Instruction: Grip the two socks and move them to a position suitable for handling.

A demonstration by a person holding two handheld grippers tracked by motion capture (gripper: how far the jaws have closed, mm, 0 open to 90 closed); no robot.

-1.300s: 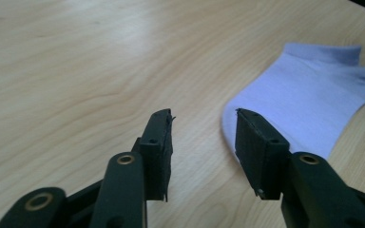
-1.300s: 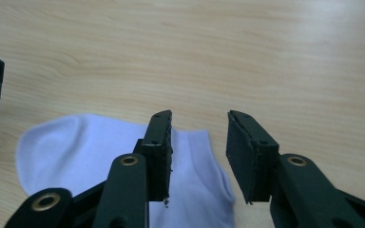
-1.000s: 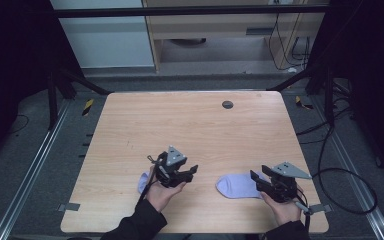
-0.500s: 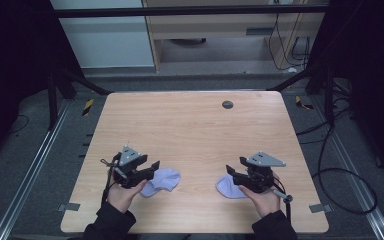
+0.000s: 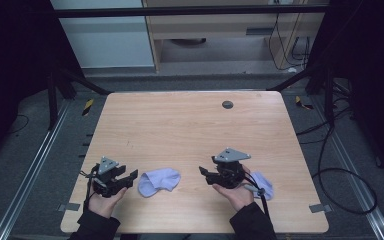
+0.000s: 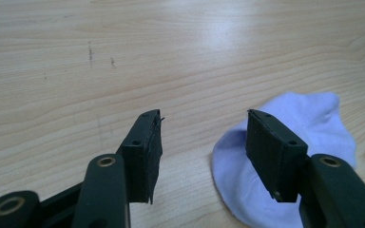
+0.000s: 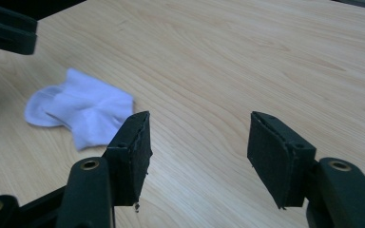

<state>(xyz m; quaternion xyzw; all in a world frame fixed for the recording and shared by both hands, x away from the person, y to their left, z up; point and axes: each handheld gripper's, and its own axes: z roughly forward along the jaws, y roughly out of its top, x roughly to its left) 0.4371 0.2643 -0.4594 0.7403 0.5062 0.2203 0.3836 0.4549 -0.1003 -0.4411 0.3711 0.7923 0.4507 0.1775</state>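
Note:
Two pale lilac socks lie on the wooden table (image 5: 180,125). One sock (image 5: 159,181) lies crumpled at the front left. My left gripper (image 5: 131,177) points at it from the left, open, with the sock (image 6: 290,137) beside its right jaw and nothing between the jaws (image 6: 204,118). The other sock (image 5: 263,183) shows just right of the person's right hand, partly hidden under it. My right gripper (image 5: 206,176) points left, open and empty (image 7: 197,118), and the left sock (image 7: 81,107) lies ahead of it on its left.
A small dark round disc (image 5: 227,104) sits near the table's far edge. Black frame posts and cables stand around the table, and a cable (image 5: 260,192) trails from my right gripper. The left gripper (image 7: 7,28) appears in the top corner of the right gripper view.
Both grippers have moved left along the front of the table. The left one has drawn back off its sock. The right hand now covers much of the other sock.

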